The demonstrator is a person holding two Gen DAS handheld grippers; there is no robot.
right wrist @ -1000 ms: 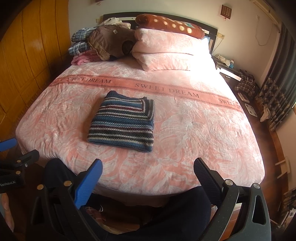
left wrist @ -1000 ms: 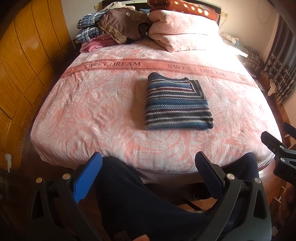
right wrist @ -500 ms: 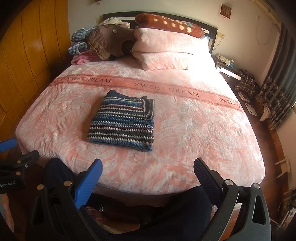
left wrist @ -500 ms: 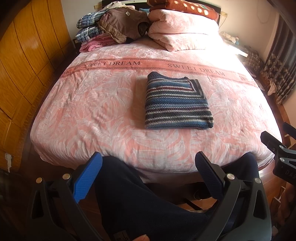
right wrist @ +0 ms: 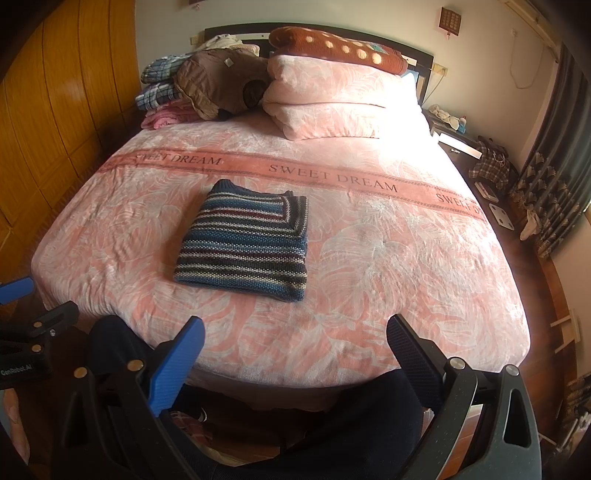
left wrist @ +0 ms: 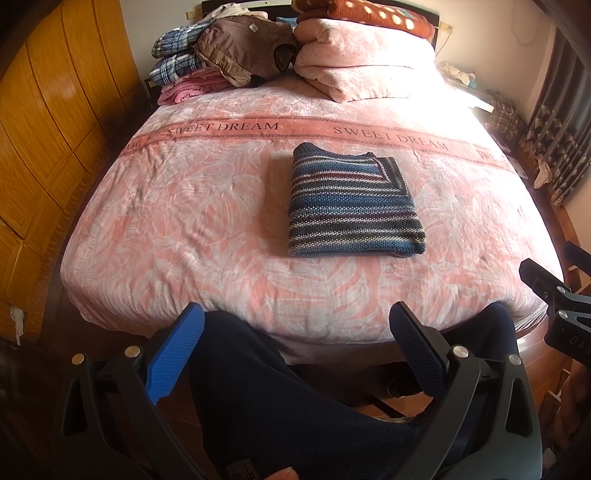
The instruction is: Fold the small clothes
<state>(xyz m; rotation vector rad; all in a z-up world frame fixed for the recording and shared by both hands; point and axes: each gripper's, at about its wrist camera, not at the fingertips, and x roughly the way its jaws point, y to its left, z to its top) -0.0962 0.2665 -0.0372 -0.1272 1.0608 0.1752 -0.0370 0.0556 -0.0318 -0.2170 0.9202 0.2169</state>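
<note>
Looking down both wrist cameras, I see the folded blue-and-grey striped knit sweater [left wrist: 352,206] [right wrist: 245,243] lying flat on the pink leaf-patterned bedspread [left wrist: 177,221] [right wrist: 399,258], just on the near side of the darker band printed "SWEET DREAM" [left wrist: 332,131] [right wrist: 332,177]. Nothing rests on it and nothing touches it.

My left gripper [left wrist: 297,349] hangs off the foot of the bed, jaws spread wide and empty, with the sweater at about 12 o'clock from it. My right gripper [right wrist: 295,352] is likewise released and holding nothing, with the sweater at roughly 11 o'clock. Each claw shows at the edge of the other's view, well apart from the garment.

Between the fingers and the bed edge I have the person's legs in dark navy trousers [left wrist: 280,398] [right wrist: 373,413], which fill the low foreground and hide the floor there.

At the head of the bed, around 11 o'clock, sits a heap of unfolded clothes: blue plaid pieces, a brown quilted jacket [left wrist: 243,55] [right wrist: 221,81] and something pink beneath. Beside it at 12 to 1 o'clock lies a folded pink blanket [left wrist: 362,66] [right wrist: 340,103] with a rust-brown dotted pillow [left wrist: 365,14] [right wrist: 340,46] on top. Orange wooden wardrobe doors [left wrist: 48,110] [right wrist: 55,110] run along 9 o'clock; dark patterned curtains [left wrist: 557,140] [right wrist: 550,195] hang at 3 o'clock.
</note>
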